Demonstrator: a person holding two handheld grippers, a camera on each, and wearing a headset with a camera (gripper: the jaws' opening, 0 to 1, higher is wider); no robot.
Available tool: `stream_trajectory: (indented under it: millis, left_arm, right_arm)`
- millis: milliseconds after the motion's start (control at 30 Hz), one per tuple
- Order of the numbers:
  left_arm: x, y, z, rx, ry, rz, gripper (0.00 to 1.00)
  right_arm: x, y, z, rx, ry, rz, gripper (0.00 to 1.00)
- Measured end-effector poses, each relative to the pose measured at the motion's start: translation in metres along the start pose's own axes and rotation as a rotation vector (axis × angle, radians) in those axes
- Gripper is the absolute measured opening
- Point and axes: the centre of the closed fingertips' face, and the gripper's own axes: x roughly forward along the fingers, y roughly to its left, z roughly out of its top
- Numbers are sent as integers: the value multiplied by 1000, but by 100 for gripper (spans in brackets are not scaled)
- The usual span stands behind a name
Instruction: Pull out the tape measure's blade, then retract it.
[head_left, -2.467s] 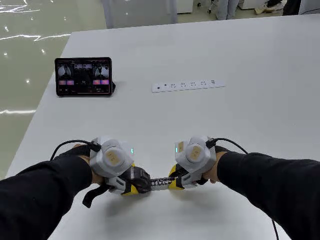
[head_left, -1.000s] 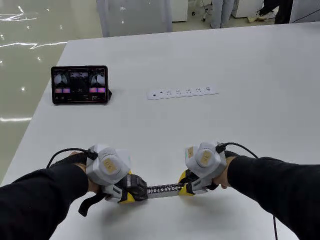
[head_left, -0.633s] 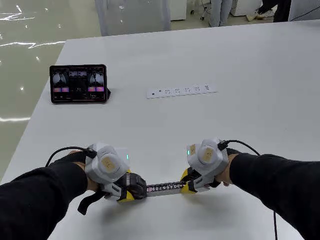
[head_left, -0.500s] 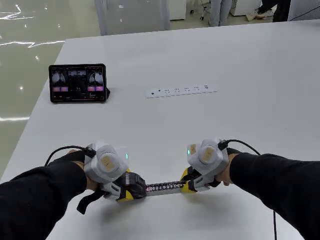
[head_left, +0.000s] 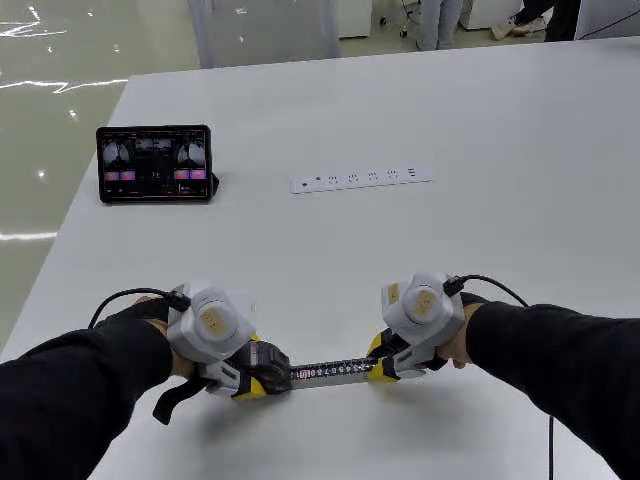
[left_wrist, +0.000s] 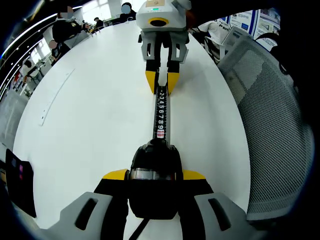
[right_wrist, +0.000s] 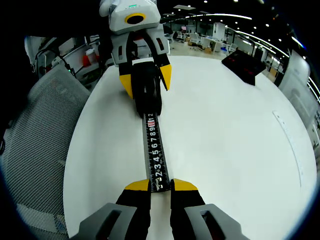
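Head view: my left tool (head_left: 255, 370) holds the tape measure (head_left: 272, 366), right tool (head_left: 378, 368) pinches the blade (head_left: 330, 371); slipping could snap it back.

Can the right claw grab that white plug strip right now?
Probably not yet: the right claw is shut on the blade, so it's busy. Bare table lies between it and the strip, so nothing blocks the way.

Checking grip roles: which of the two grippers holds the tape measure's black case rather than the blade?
The left gripper: its jaws clamp the black case. The right gripper pinches only the blade near its tip.
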Motion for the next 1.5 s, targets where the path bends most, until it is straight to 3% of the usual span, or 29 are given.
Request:
stream_trajectory:
  millis: [1500]
  left_arm:
    - [-1, 0, -1, -1, -4, 5, 33]
  right_arm:
    - [-21, -4, -26, 37, 0, -24, 11]
